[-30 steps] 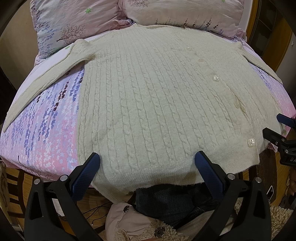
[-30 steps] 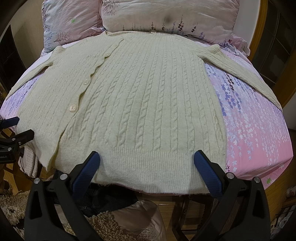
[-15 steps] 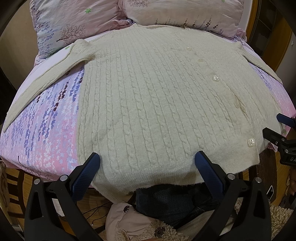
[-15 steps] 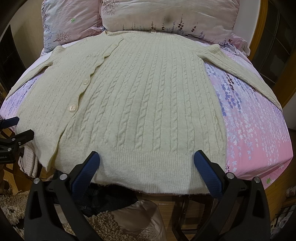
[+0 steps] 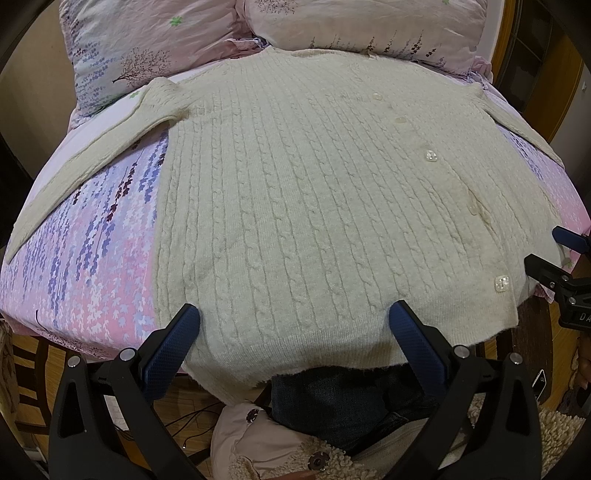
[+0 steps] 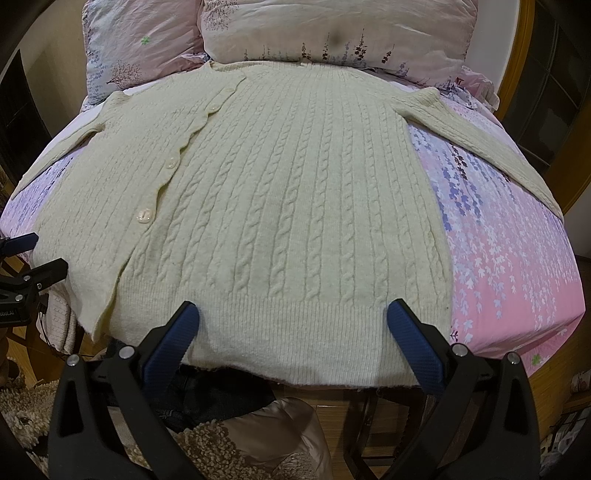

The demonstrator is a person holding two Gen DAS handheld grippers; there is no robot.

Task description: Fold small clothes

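A cream cable-knit cardigan [image 5: 314,206] lies spread flat and buttoned on the bed, sleeves out to both sides; it also shows in the right wrist view [image 6: 280,206]. My left gripper [image 5: 295,325] is open and empty, hovering at the hem's left half. My right gripper [image 6: 291,321] is open and empty at the hem's right half. Each gripper shows at the edge of the other's view: the right gripper [image 5: 561,266] and the left gripper [image 6: 26,266].
The bed has a pink and lilac floral sheet [image 5: 92,258] and two pillows [image 6: 332,29] at the head. A wooden bed frame [image 6: 517,74] rises at the right. The person's jeans and fleece jacket [image 5: 332,424] are below the hem.
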